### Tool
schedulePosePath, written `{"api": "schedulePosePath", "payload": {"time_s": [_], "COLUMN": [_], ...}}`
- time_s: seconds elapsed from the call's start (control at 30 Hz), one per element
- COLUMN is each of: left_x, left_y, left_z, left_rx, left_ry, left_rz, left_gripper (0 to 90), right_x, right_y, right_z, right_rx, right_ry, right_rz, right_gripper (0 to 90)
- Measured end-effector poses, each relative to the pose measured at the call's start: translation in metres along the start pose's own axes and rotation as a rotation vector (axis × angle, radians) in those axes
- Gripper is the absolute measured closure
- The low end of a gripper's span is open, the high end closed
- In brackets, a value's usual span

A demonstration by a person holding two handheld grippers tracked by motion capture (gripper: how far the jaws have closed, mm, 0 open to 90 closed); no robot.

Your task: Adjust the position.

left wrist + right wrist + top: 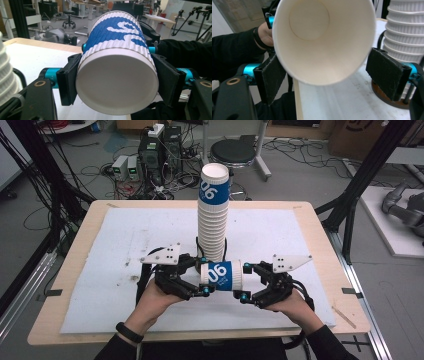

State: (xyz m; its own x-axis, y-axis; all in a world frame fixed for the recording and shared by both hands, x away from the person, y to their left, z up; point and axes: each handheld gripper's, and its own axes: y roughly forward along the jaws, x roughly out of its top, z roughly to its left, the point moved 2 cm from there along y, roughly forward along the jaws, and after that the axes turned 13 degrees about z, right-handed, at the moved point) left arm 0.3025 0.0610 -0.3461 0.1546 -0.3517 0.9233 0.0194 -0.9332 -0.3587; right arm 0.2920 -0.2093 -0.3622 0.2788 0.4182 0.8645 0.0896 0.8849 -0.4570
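The left gripper (117,85) fingers clamp the cup (117,75) at its base; the right gripper (332,72) fingers stand open around its rim.

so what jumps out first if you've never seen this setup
A tall stack of white paper cups stands mid-table, its top cup printed blue. In front of it a single blue-and-white cup lies sideways between the two grippers: the left gripper clamps its base end, while the right gripper stands open around its mouth.

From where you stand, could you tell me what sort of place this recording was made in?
Most likely a robotics lab or workshop: a computer tower amid tangled cables on the floor, a grey robot arm beside the table, and black frame struts around it.
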Motion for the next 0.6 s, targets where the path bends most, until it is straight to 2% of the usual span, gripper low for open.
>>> {"api": "schedulePosePath", "payload": {"time_s": [0.07,0.17,0.27,0.33,0.43,0.6], "left_x": [0.0,0.0,-0.001,0.0,0.002,0.003], "left_y": [0.004,0.008,0.01,0.011,0.012,0.015], "left_z": [-0.001,-0.003,-0.003,-0.004,-0.006,-0.009], "left_rx": [-0.008,0.006,-0.008,-0.011,-0.008,0.015], "left_ry": [0.003,0.017,0.003,0.002,0.004,0.033], "left_rz": [0.016,0.05,0.084,0.105,0.163,0.277], "left_gripper": [29.2,29.1,29.1,29.0,28.6,26.7], "right_x": [0.001,0.002,0.002,0.001,0.001,0.0], "right_y": [0.001,0.001,-0.001,-0.003,-0.004,-0.002], "right_z": [0.001,0.001,0.002,0.001,0.002,0.003], "right_rx": [0.004,0.003,0.0,0.015,0.025,0.01], "right_ry": [0.003,-0.009,-0.016,-0.023,-0.035,-0.058], "right_rz": [-0.003,-0.007,-0.008,-0.003,0.016,0.065], "right_gripper": [15.9,15.9,17.2,18.2,19.2,19.7]}}
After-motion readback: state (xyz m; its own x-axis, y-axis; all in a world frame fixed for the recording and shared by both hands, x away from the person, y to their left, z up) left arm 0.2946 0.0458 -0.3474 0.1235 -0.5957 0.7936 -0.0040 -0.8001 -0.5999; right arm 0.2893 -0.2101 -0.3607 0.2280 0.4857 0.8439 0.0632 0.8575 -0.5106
